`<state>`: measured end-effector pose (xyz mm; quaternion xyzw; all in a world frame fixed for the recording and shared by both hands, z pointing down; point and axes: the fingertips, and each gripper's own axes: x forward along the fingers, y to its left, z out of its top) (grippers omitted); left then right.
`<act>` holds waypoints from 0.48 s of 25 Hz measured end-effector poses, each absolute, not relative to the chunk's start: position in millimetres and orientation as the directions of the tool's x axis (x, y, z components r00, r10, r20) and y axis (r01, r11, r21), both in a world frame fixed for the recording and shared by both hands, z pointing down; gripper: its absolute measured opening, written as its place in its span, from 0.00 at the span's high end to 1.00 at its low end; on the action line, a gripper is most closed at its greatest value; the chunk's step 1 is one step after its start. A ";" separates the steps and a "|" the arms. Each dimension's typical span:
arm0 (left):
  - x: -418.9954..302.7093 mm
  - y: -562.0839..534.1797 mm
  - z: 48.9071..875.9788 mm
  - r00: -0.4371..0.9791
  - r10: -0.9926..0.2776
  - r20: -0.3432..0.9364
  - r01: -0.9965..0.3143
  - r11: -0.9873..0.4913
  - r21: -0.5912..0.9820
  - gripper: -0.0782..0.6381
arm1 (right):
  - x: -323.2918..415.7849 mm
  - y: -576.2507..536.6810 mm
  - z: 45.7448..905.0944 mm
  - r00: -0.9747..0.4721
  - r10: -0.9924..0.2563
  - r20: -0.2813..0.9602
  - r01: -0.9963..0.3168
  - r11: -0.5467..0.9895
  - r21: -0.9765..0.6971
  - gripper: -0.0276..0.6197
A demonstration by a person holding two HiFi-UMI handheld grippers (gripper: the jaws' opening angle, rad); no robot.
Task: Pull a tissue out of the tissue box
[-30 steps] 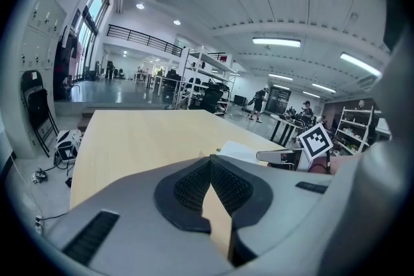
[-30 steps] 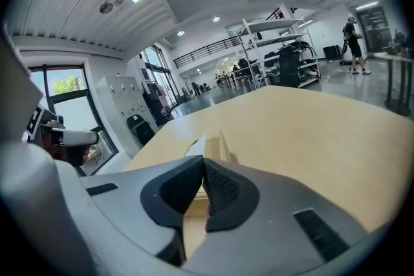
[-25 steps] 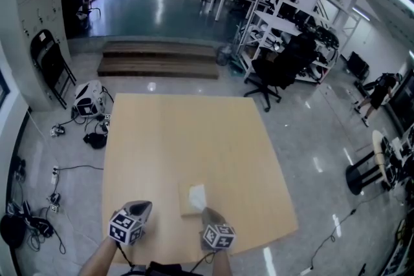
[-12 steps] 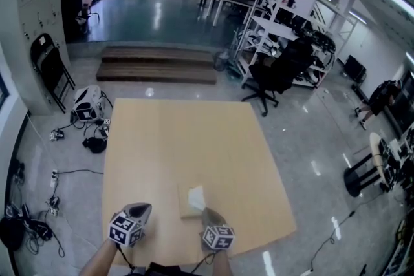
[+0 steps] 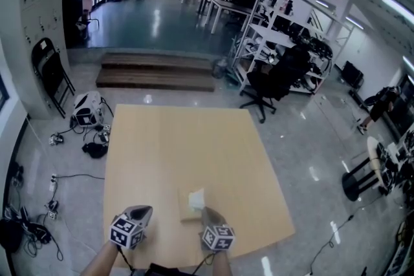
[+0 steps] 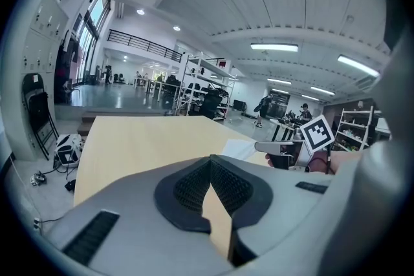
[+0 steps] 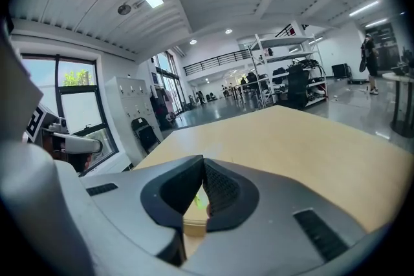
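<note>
Tissue (image 5: pixel 196 198) in head view (not right gripper view).

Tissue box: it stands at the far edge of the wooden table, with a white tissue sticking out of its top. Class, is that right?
No. The head view shows the tissue box close to the near edge of the wooden table, with a white tissue sticking out of its top.

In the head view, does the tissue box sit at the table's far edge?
No, the tissue box sits by the table's near edge, close to the right gripper.
</note>
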<state>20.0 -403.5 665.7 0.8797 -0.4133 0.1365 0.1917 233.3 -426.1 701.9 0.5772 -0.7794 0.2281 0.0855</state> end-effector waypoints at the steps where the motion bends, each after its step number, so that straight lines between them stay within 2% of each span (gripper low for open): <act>1: 19.3 -403.7 665.5 0.621 -0.677 0.395 -0.780 -0.585 0.223 0.88 | 232.6 -427.3 697.7 -0.320 -0.865 0.387 -0.938 0.232 -0.256 0.95; 12: 19.6 -400.4 656.0 0.629 -0.683 0.371 -0.775 -0.593 0.221 0.88 | 231.6 -442.9 634.8 -0.311 -0.913 0.264 -0.939 0.253 -0.231 0.95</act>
